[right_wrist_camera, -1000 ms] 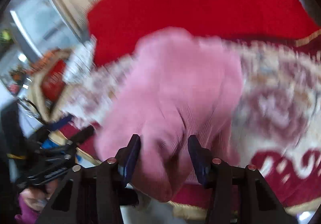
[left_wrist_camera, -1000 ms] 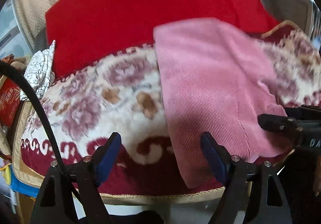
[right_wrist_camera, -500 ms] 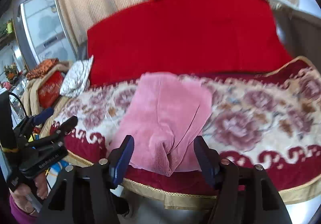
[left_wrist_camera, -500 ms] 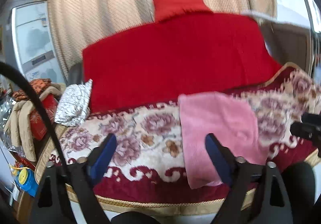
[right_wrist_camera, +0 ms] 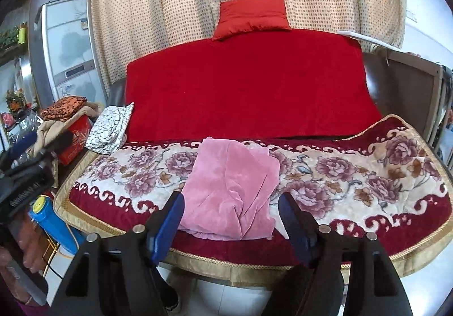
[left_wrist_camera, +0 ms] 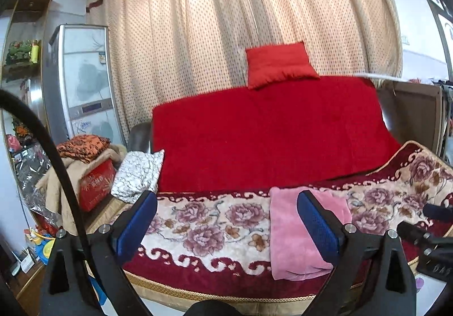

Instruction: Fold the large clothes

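The right wrist view shows the pink garment [right_wrist_camera: 230,191] whole, folded and creased, at the sofa's [right_wrist_camera: 368,182] front edge; the left wrist view hides part of it behind a finger. Both the left hand-held gripper [left_wrist_camera: 226,226] and right hand-held gripper [right_wrist_camera: 230,224] hang spread and empty, short of the front edge. No writing is legible. A red cushion [left_wrist_camera: 279,63] tops the backrest.

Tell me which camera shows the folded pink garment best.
The right wrist view: the pink garment lies whole and centred on the floral blanket, between the open right gripper. In the left wrist view, one finger of the open left gripper covers part of it.
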The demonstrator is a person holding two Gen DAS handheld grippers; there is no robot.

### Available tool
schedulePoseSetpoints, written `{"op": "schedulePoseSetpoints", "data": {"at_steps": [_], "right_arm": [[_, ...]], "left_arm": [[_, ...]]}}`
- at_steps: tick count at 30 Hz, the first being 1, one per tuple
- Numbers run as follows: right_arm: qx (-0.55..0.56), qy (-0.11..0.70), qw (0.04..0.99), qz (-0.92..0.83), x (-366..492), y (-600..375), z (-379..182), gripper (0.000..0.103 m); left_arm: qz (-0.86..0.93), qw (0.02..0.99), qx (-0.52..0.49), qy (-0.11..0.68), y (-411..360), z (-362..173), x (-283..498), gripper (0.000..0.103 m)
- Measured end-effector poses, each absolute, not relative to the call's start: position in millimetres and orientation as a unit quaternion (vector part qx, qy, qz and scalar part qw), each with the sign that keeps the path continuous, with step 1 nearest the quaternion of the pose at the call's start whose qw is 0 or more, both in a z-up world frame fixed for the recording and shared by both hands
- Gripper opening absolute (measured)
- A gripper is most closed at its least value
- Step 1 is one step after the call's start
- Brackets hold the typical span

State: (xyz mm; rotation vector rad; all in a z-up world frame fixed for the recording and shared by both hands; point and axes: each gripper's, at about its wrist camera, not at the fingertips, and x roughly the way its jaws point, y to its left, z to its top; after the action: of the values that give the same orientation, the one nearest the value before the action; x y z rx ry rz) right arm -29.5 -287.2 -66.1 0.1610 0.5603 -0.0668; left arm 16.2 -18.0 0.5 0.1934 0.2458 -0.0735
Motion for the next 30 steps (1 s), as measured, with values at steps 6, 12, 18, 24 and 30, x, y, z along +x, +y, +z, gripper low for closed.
{"op": "schedulePoseSetpoints", "data": {"at_steps": [6,12,18,24,30], "right_arm": [[0.079,0.272,0.958,-0.030,-48,-277,-57,0.073],[0.082,0.260,0.962,-0.022,-62,-267,-47,0.073],[0.076,0.232,0.969,-0.023,-76,-261,-32,0.073],[0.068,0.197,0.978,-0.025,-93,-254,-15,0.073],[0.070,0.169,0.983,-0.022,-110,-248,0,0.076]], "left_arm": [[-0.018,0.990,0.096,0.098,-10,17,-7,0.099],[-0.009,0.993,0.086,0.083,1,31,-24,0.099],[-0.003,0.995,0.081,0.065,8,40,-40,0.099],[0.001,0.996,0.077,0.046,12,49,-56,0.099],[0.009,0.997,0.072,0.021,18,62,-75,0.099]]}}
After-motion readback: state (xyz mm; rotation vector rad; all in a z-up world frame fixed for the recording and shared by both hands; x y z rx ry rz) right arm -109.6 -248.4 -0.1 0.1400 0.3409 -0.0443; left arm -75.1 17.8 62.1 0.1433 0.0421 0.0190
